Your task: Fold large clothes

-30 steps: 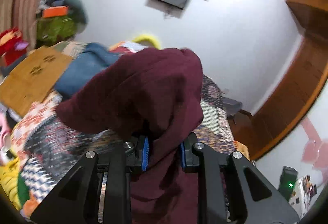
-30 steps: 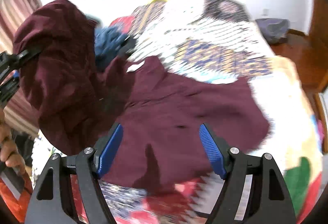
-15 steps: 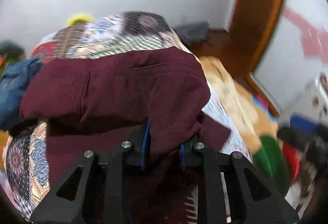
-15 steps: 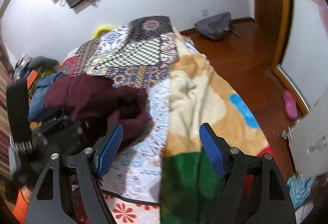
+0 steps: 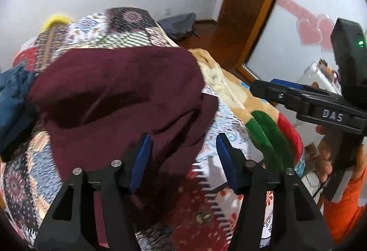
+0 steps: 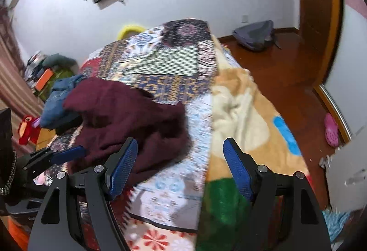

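A dark maroon garment (image 5: 119,99) lies bunched on the patterned bedspread (image 5: 128,28). It also shows in the right wrist view (image 6: 128,118), left of centre. My left gripper (image 5: 183,150) is open just above the garment's near edge, with cloth lying between its fingers but not pinched. My right gripper (image 6: 181,159) is open and empty above the bedspread, to the right of the garment. The right gripper also shows in the left wrist view (image 5: 270,88) at the right, and the left gripper shows in the right wrist view (image 6: 62,154) at the left.
A blue denim garment (image 6: 59,95) lies behind the maroon one. A fleece blanket (image 6: 243,113) in tan, green and red covers the bed's right side. A grey bag (image 6: 254,35) lies on the wooden floor by the wall. A pink shoe (image 6: 331,129) lies at the right.
My left gripper has swung right, lowered the maroon garment onto the bed and opened, letting it go. My right gripper has pulled back off the garment and stayed open.
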Demonstrator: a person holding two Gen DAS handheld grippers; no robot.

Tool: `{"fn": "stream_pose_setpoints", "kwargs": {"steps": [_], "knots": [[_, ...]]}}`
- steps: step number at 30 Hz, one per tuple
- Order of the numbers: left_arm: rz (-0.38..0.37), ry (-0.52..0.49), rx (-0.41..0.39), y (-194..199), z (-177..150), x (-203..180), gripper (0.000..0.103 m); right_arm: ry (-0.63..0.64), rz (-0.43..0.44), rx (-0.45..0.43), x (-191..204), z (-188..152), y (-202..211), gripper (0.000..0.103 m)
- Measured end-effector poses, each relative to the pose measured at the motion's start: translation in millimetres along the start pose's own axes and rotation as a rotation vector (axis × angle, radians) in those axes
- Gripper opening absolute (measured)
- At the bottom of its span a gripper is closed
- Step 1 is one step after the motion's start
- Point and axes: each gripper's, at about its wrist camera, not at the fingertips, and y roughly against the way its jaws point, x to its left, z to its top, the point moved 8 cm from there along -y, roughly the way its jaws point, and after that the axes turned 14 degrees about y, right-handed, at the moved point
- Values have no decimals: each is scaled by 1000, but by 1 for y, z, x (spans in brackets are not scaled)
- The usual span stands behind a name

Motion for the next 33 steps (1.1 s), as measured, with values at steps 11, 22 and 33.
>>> {"fn": "stream_pose_setpoints", "kwargs": {"steps": [11,22,33], "knots": [[237,225,-54,17,-3,137,67,-45,221,135,50,7,-76,74],[180,344,-20,-22,-44,171,87,-136,117,150,43,25,-103,44],[196,313,-17,-10,-43,177,87,-54,172,3,67,39,-30,21]]}}
